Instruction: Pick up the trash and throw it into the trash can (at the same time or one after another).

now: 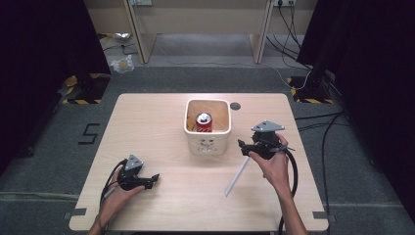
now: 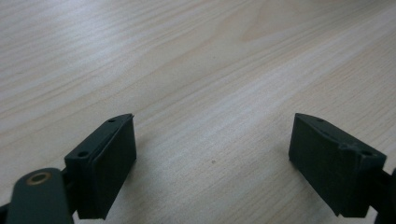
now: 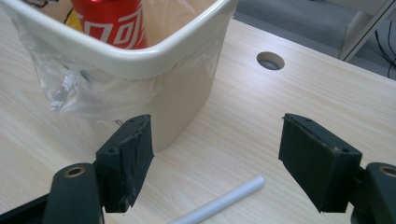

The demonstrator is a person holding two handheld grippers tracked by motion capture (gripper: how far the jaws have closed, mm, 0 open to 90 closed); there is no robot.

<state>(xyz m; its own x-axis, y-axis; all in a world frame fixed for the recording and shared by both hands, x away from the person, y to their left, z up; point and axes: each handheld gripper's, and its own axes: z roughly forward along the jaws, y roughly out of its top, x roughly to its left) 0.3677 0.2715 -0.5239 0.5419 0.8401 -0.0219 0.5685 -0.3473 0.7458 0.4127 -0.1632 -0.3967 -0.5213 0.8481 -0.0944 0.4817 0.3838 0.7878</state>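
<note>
Red can [image 1: 204,122] inside cream bin [image 1: 207,142]

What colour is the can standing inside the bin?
Red with white lettering; the can shows best in the right gripper view, inside the cream bin.

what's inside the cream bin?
Inside the cream bin: an upright red soda can, something yellow beside it, and a clear plastic liner folded over the rim. The can and the walls hide the bottom, so anything lower can't be seen.
</note>
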